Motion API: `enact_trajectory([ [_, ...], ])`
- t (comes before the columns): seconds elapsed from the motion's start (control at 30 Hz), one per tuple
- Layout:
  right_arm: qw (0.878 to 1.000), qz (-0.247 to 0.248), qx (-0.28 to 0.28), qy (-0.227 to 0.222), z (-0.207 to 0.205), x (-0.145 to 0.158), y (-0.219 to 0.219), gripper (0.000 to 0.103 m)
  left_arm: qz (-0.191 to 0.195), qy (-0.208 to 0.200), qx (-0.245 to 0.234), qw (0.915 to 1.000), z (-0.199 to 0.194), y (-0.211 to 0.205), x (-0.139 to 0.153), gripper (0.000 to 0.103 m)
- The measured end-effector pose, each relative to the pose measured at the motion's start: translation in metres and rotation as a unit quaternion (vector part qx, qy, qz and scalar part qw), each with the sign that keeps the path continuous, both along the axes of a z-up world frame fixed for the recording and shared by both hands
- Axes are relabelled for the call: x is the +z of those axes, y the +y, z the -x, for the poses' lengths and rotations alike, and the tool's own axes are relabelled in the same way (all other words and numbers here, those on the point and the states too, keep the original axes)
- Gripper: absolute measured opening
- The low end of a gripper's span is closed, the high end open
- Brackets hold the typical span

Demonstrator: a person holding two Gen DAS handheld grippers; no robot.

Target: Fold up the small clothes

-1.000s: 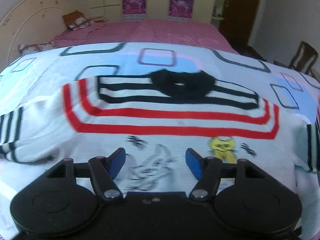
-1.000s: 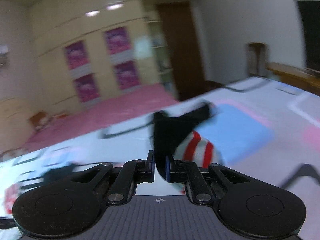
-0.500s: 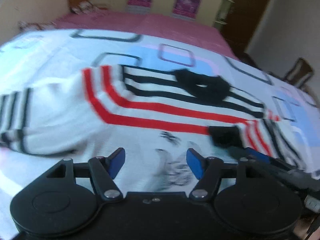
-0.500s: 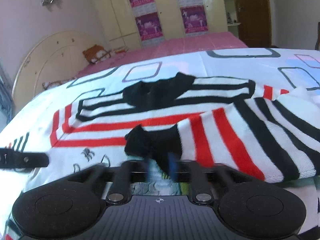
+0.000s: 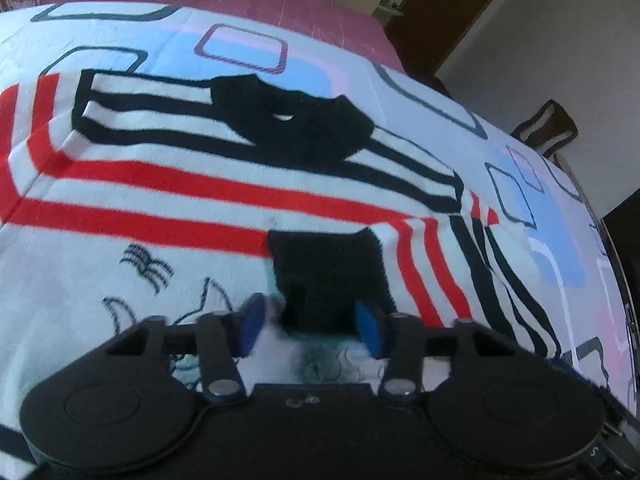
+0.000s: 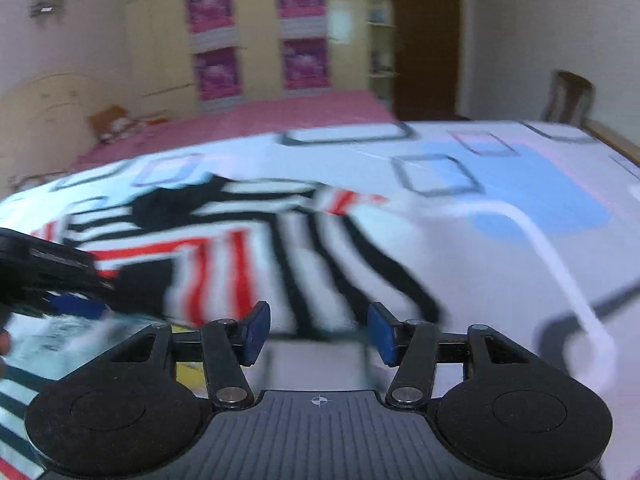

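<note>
— Where's the sweater (image 5: 208, 208)?

— Flat on the bed (image 5: 420, 92), right sleeve folded across its chest.

— Your tongs?

— My left tongs (image 5: 310, 322) have just been closing around the black cuff (image 5: 328, 268), pads not yet pinching. My right tongs (image 6: 318, 330) have just been opening: half-open, empty, so the sleeve lies put.

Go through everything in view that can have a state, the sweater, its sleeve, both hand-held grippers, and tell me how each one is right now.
Striped sweater: spread flat on the bedspread, collar away from the cameras.
Sleeve: folded in across the sweater's front, black cuff lying on the printed chest.
Left hand-held gripper: jaws just been closing, pads either side of the cuff, not clearly pressing.
Right hand-held gripper: open, jaws just been opening, nothing held.
</note>
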State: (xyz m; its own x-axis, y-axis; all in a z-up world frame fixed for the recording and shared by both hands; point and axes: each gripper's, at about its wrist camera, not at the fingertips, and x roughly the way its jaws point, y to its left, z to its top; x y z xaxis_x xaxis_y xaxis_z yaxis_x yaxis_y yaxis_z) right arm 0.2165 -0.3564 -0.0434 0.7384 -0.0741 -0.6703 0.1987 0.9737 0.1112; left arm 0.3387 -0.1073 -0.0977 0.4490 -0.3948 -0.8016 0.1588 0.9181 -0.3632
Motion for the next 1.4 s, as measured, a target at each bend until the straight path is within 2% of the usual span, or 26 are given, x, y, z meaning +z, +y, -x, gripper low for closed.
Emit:
enact_trajectory([
  [0.03, 1.0, 0.001, -0.011, 0.005, 0.001, -0.005, -0.006, 0.054, 0.0, -0.001, -0.001, 1.0, 0.0, -0.001, 0.001, 0.023],
  [0.07, 1.0, 0.0, -0.019, 0.01, 0.001, -0.009, -0.011, 0.054, -0.006, -0.006, -0.005, 1.0, -0.001, -0.004, -0.001, 0.011],
  [0.1, 1.0, -0.004, -0.026, 0.014, 0.0, -0.012, -0.014, 0.054, 0.0, -0.011, -0.011, 0.9999, -0.001, -0.002, 0.001, 0.007],
  [0.23, 0.999, -0.018, -0.04, 0.024, -0.005, -0.02, -0.023, 0.054, 0.019, -0.031, -0.022, 0.9991, 0.0, 0.001, 0.018, 0.006],
  [0.33, 0.999, -0.023, -0.041, 0.025, -0.012, -0.024, -0.023, 0.054, 0.058, -0.063, -0.018, 0.9962, -0.001, 0.013, 0.051, 0.006],
  [0.47, 0.999, -0.031, -0.035, 0.019, -0.022, -0.024, -0.02, 0.053, 0.07, -0.108, -0.003, 0.9918, -0.006, 0.036, 0.088, 0.006],
  [0.5, 0.999, -0.03, -0.032, 0.015, -0.024, -0.022, -0.017, 0.05, 0.066, -0.117, 0.003, 0.9909, -0.007, 0.042, 0.093, 0.006],
  [0.53, 0.999, -0.026, -0.027, 0.012, -0.027, -0.02, -0.015, 0.04, 0.057, -0.127, 0.012, 0.9902, -0.008, 0.052, 0.098, 0.006],
  [0.63, 1.0, -0.01, -0.014, 0.014, -0.036, -0.02, -0.008, 0.016, 0.026, -0.126, 0.036, 0.9911, -0.009, 0.075, 0.09, 0.006],
  [0.77, 1.0, 0.003, -0.006, 0.026, -0.039, -0.027, -0.008, 0.016, -0.007, -0.09, 0.074, 0.9932, -0.007, 0.099, 0.056, 0.006],
  [0.9, 0.999, -0.027, -0.017, 0.033, -0.036, -0.03, -0.015, 0.016, -0.036, -0.056, 0.083, 0.9943, 0.0, 0.101, 0.019, 0.005],
  [0.97, 0.999, -0.028, -0.013, 0.037, -0.036, -0.029, -0.011, 0.016, -0.055, -0.06, 0.076, 0.9937, 0.003, 0.097, 0.01, 0.006],
  [1.1, 0.999, -0.009, -0.018, 0.037, -0.032, -0.031, -0.014, 0.014, -0.065, -0.064, 0.076, 0.9929, 0.002, 0.093, 0.008, 0.006],
  [1.17, 0.998, -0.034, -0.028, 0.038, -0.026, -0.034, -0.025, 0.015, -0.073, -0.064, 0.073, 0.9927, 0.003, 0.092, 0.008, 0.006],
  [1.23, 0.999, -0.022, -0.014, 0.045, -0.024, -0.029, -0.02, 0.015, -0.094, -0.069, 0.066, 0.991, 0.004, 0.089, 0.011, 0.011],
  [1.27, 0.999, -0.017, -0.006, 0.047, -0.022, -0.026, -0.018, 0.015, -0.103, -0.074, 0.068, 0.9895, 0.007, 0.088, 0.015, 0.018],
  [1.4, 0.999, -0.042, -0.011, 0.026, -0.007, -0.008, -0.029, 0.016, -0.101, -0.104, 0.087, 0.9856, 0.018, 0.097, 0.035, 0.031],
])
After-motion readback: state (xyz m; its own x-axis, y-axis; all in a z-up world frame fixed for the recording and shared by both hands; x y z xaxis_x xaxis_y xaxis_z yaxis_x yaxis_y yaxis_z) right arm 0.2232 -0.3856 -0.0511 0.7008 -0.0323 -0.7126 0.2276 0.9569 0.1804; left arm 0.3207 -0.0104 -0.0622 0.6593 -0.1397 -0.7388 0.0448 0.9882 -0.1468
